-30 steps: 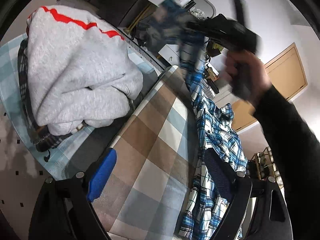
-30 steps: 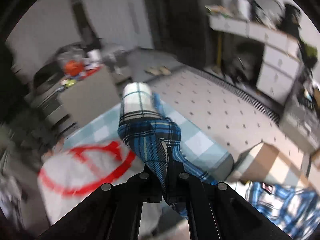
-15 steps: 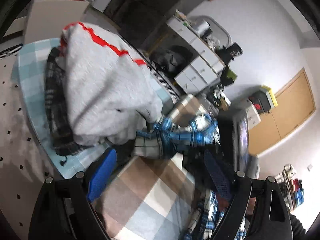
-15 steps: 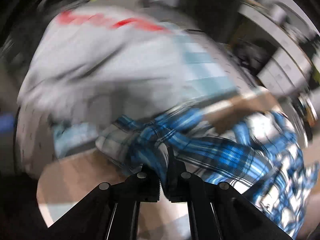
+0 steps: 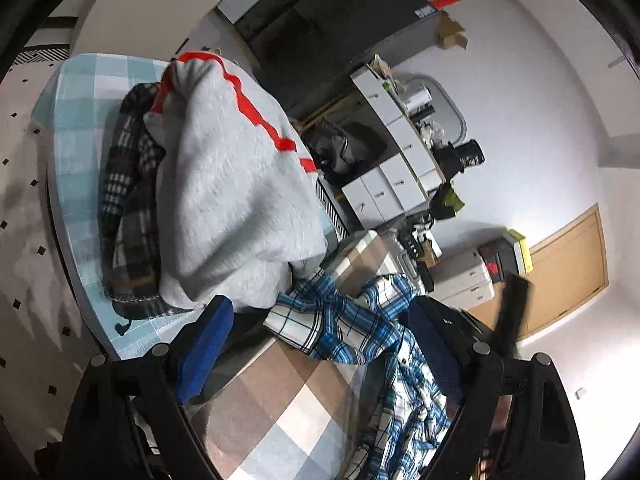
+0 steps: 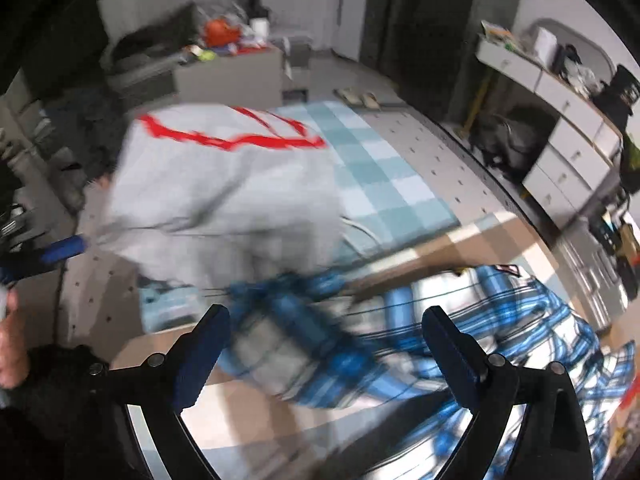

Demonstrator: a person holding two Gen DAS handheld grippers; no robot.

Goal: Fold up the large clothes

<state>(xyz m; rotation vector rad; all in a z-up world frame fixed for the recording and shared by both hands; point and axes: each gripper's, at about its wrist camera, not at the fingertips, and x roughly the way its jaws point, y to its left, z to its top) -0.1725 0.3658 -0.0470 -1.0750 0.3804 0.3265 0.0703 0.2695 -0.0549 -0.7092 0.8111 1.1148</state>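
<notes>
Hovering spread right gripper (image 6: pixel 324 344), plaid shirt (image 6: pixel 400 344) beneath

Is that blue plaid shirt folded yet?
Not folded. The shirt lies crumpled on the checked cloth, one sleeve flung out, both sets of jaws open around it.

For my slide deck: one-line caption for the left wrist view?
Open left tongs hover over a crumpled blue plaid shirt beside a grey sweatshirt.
</notes>
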